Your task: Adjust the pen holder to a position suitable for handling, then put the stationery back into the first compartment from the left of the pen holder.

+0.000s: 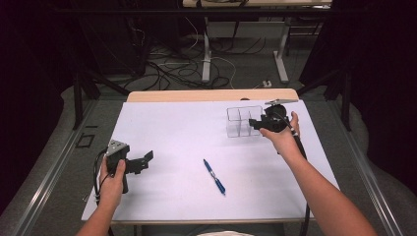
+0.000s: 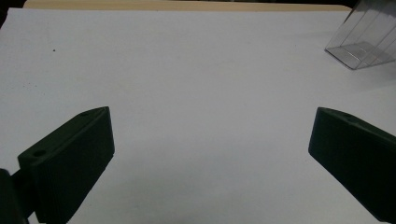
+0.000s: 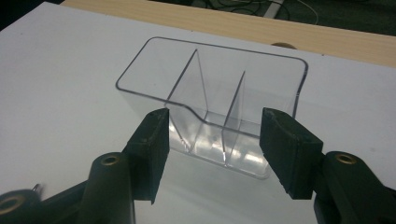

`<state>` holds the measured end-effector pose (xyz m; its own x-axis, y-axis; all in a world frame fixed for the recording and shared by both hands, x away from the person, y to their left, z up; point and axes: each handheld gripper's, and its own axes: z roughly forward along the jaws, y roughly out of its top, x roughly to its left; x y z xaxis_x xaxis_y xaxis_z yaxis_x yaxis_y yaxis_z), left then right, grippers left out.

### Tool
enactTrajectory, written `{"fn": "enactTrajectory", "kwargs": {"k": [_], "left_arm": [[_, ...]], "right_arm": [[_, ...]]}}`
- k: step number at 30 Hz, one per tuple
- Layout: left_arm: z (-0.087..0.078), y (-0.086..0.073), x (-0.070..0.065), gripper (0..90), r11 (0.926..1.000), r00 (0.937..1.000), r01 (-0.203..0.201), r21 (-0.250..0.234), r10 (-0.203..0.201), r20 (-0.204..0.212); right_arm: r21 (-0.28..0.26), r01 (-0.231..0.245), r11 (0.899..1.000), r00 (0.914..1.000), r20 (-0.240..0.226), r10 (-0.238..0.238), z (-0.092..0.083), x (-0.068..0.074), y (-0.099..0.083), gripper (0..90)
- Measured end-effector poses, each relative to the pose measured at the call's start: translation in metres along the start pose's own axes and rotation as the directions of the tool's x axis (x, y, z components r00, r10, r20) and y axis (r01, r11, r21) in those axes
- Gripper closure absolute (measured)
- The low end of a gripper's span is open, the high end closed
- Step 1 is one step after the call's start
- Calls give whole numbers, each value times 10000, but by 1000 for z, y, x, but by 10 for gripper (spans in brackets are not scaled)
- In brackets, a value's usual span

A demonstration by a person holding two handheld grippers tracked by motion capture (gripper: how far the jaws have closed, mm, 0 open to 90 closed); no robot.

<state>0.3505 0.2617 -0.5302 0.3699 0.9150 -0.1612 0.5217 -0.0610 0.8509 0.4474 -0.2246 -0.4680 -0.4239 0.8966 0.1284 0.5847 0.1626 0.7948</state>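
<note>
- The right hand-held gripper (image 1: pixel 255 123) is level with the clear plastic three-compartment organiser box (image 1: pixel 243 121), its jaws spread wide; in the right gripper view the near, lower end of the organiser (image 3: pixel 219 93) sits just ahead of and between the jaw tips, not clearly touching either. My reading is that the jaws are lined up to close across that end wall or a divider.
- The organiser stands upright on the white surface (image 1: pixel 187 142), near its far edge, open side up, so anything slim could be dropped in from above.
- The left hand-held gripper (image 1: pixel 142 161) hangs low over the surface with its jaws wide apart and nothing between them; it looks parked, ready for its turn.
- A blue ballpoint pen (image 1: pixel 215 177) lies flat and slanted on the surface, to the right of the left hand-held gripper and apart from it, well short of the organiser. It is probably meant for one of the compartments.
</note>
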Motion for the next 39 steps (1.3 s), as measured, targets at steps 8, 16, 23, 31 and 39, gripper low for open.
{"fn": "enactTrajectory", "kwargs": {"k": [8, 16, 23, 31, 39], "left_arm": [[0, 0, -1, 2, 10000, 10000, -47, 29, 47, -31], [0, 0, -2, 2, 10000, 10000, -19, -22, 18, -21], [0, 1, -2, 2, 10000, 10000, -41, 45, 42, -11], [1, 2, -3, 2, 10000, 10000, -4, 48, 3, 17], [1, 2, -3, 2, 10000, 10000, -26, 20, 26, 3]], "right_arm": [[-109, 418, 9991, 9970, -649, -424, -7, 12, -6, 394], [-384, 809, 9960, 9911, -1033, -844, -14, 32, -16, 353], [-586, 987, 9934, 9874, -1186, -1051, -19, 45, -25, 345], [-211, 1334, 9908, 9847, -1099, -1349, -17, 54, -33, 258], [655, 1187, 9908, 9907, -744, -1138, -9, 65, -38, 117]]}}
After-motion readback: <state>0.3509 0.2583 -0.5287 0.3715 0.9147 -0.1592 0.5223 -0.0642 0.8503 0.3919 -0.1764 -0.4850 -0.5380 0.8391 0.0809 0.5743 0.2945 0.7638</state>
